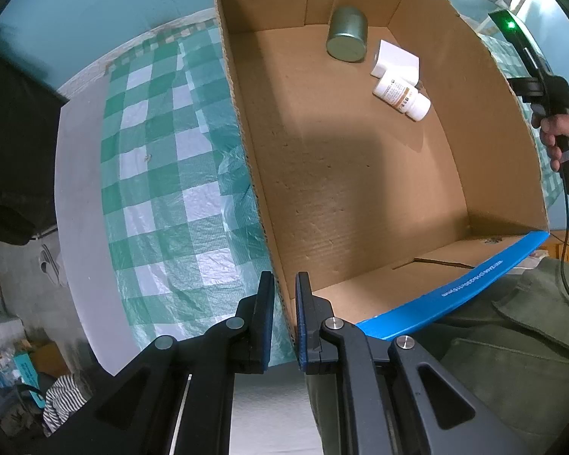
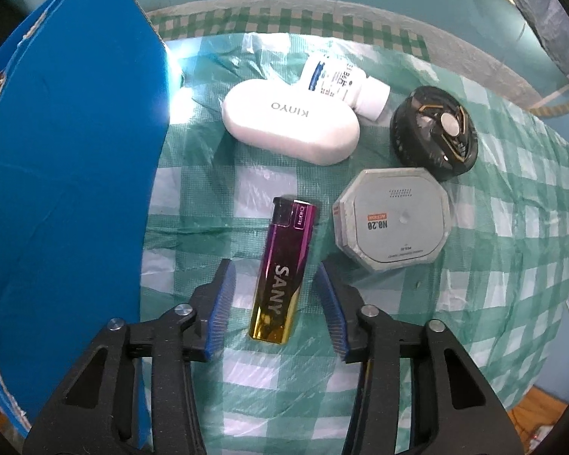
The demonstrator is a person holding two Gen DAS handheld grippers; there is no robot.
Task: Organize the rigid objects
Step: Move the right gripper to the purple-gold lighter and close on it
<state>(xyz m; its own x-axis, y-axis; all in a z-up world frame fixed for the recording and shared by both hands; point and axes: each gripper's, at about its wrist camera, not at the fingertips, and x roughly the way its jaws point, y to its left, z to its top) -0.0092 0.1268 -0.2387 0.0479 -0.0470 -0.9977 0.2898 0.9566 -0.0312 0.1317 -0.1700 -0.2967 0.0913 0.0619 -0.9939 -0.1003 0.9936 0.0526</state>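
Note:
My left gripper (image 1: 284,303) is shut on the left wall of an open cardboard box (image 1: 360,189) with blue edges, close to its near corner. At the far end of the box lie a green can (image 1: 347,34), a small white carton (image 1: 396,58) and a white pill bottle (image 1: 402,94). My right gripper (image 2: 273,267) points down over a purple and gold lighter (image 2: 284,269) that lies flat on the checked cloth. It is open: the lighter lies between its blue pads (image 2: 218,303), with a gap on each side.
Beyond the lighter lie a white oval case (image 2: 290,125), a white bottle (image 2: 341,81), a black round device (image 2: 434,136) and a grey octagonal box (image 2: 392,220). The box's blue outer wall (image 2: 68,170) stands close on the left. A person's hand (image 1: 557,132) shows past the box's right wall.

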